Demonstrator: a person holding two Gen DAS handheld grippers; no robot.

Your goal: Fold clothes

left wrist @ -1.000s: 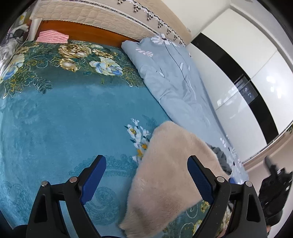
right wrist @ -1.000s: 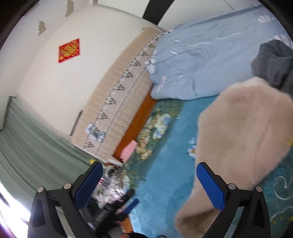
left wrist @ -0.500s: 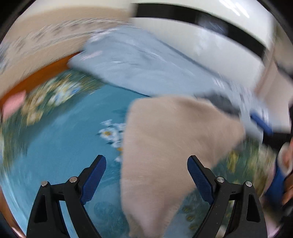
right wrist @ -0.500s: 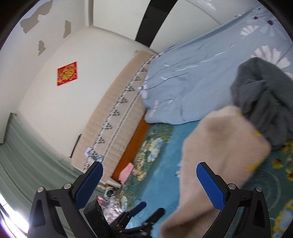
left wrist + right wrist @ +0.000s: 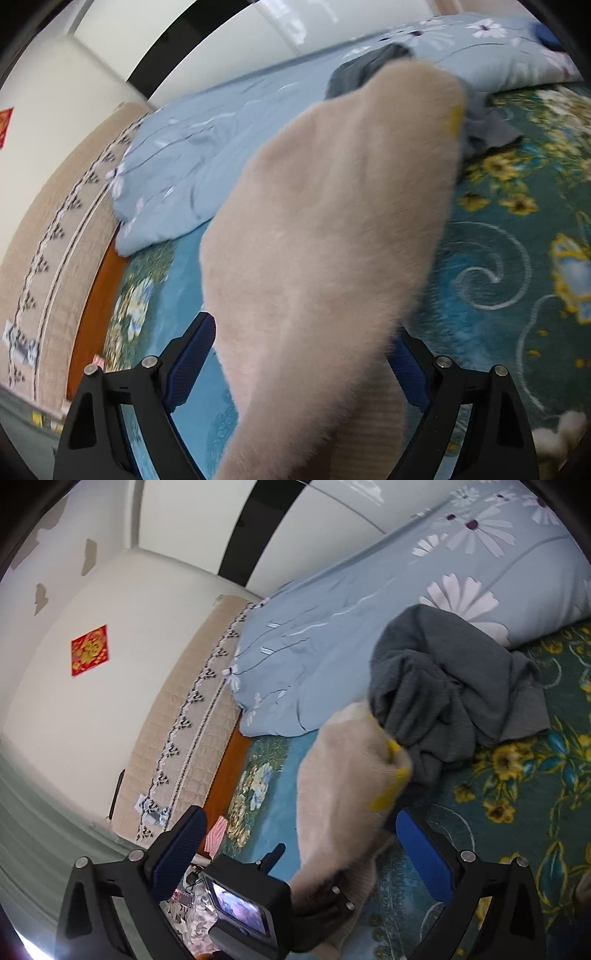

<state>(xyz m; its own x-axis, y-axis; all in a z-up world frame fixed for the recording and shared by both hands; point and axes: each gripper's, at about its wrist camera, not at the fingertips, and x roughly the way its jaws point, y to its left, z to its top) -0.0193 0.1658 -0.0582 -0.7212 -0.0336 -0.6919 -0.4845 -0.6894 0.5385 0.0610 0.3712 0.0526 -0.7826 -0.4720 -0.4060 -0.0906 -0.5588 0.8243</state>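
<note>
At the far left, a red and gold paper square [image 5: 89, 650] sticks on the white wall. Next comes a tan quilted headboard [image 5: 55, 236] with a dark pattern running along it. Beside it lies a bed with a teal flowered blanket [image 5: 509, 266]. A light blue quilt with white flowers [image 5: 332, 635] is bunched along the far side of the bed.

In the middle, a fluffy beige sweater [image 5: 332, 229] lies on the blanket. Its ribbed end reaches down between the blue pads of the left hand-held gripper [image 5: 301, 363]. The jaws are spread wide and have just been closing a little. The right pad sits just beside the sweater, but I cannot tell if it is touching.

In the right wrist view, the right hand-held gripper [image 5: 306, 853] is spread open too. The left hand-held gripper shows below it, black with a small screen, at the sweater's end.

To the right, a crumpled dark grey garment [image 5: 454, 694] rests against the quilt, touching the sweater's far tip.
</note>
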